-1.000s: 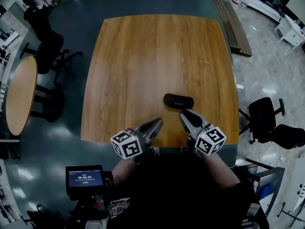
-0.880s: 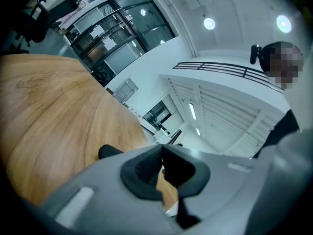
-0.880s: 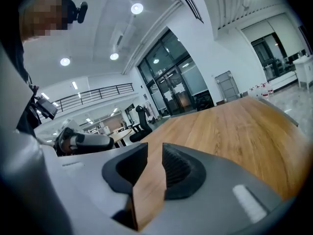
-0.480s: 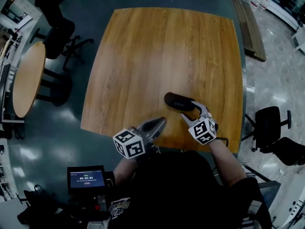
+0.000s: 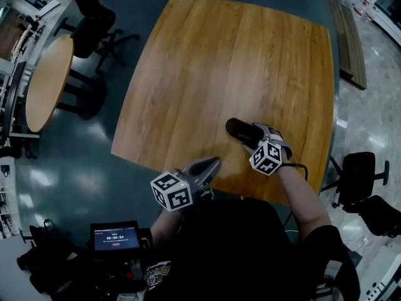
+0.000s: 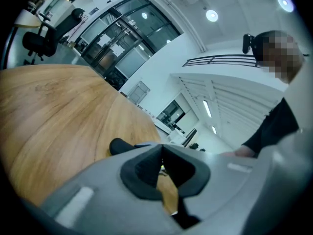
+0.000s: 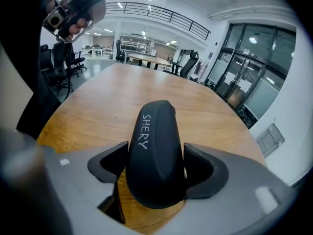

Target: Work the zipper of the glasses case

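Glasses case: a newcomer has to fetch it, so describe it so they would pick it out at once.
On the big wooden table, near the person's edge, the glasses case lies between the jaws of the right hand-held gripper, which have just been opening. Nothing else lies on the wood: it is a black rounded oblong shell lettered SHERY.

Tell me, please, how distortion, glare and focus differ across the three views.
Head view: fisheye bows the table, glare patches on the floor. Left gripper view: dark vignette, the left gripper blurred. Right gripper view: glasses case sharp, lettering legible.
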{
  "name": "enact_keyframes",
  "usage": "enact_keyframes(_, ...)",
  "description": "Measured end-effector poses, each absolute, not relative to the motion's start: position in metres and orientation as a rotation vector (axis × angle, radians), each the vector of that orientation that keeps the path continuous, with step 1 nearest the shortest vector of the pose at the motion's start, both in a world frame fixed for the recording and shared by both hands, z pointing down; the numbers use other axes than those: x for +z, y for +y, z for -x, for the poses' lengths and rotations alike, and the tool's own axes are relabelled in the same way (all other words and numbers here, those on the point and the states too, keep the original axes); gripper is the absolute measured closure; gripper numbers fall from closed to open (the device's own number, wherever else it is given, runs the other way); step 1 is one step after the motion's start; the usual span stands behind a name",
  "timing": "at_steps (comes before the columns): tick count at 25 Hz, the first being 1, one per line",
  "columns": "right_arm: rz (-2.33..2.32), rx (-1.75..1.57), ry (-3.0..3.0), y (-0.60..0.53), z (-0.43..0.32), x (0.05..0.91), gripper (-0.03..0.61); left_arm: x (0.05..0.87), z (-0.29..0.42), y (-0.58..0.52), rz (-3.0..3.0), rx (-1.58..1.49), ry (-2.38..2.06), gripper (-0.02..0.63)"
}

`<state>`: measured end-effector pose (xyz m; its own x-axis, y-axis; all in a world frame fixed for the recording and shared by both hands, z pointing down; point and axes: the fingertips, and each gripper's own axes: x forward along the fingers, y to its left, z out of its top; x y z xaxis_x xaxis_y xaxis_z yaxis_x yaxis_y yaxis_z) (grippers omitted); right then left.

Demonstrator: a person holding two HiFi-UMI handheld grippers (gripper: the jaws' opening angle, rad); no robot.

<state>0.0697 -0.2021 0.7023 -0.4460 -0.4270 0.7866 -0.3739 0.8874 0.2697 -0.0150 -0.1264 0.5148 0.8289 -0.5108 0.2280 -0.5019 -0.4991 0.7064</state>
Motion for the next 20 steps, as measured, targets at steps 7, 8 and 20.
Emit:
enact_keyframes(7,-0.556,-0.123,-2.112,-0.205,-0.061,0.688,0.255,0.514,0.025,-0.133,-2.194,-0.015,-0.769,0.612)
enact_keyframes(8,-0.554,-0.150,-2.125,-0.206,-0.058,0.678,0.258,0.513,0.029,-0.137,-2.219,0.010,-0.782,0.612)
enact_keyframes(20,-0.124,-0.989,-1.993,-0.139,-0.027,0.527,0.262,0.489,0.006,-0.147,-2.641,0.736,-0.304,0.314)
